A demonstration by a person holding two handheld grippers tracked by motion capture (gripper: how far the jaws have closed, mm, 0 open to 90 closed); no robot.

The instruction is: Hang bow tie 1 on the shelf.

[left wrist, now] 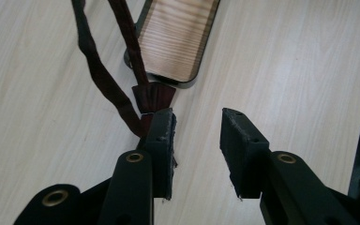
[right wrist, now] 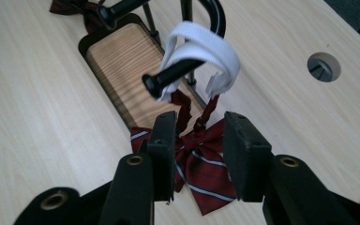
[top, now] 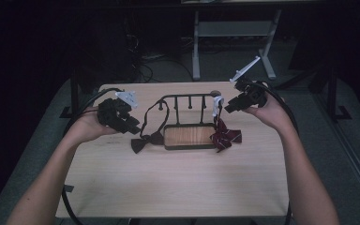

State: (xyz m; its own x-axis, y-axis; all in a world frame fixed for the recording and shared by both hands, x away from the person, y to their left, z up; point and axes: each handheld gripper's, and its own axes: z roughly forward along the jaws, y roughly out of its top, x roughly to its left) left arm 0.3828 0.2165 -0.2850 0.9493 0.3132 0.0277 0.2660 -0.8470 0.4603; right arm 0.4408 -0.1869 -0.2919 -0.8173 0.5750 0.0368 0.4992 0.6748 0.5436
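Note:
A black peg rack (top: 187, 98) stands on a wooden base (top: 189, 137) at mid-table. A dark bow tie (top: 143, 142) lies left of the base, its strap looped over the rack's left end. My left gripper (top: 133, 126) is just left of it and open. In the left gripper view the dark bow tie (left wrist: 153, 97) sits at the tip of one jaw and nothing lies between the jaws (left wrist: 198, 126). A red striped bow tie (top: 225, 137) hangs by a white strap (right wrist: 201, 44) from the right peg (right wrist: 178, 72). My right gripper (right wrist: 199, 126) is open above that tie (right wrist: 206, 173), pads apart from it.
A round hole (right wrist: 324, 66) pierces the table behind the rack. Pale bare tabletop (top: 178, 183) stretches in front of the base. A grey desk frame (top: 234, 37) and cables stand on the dark floor beyond the far edge.

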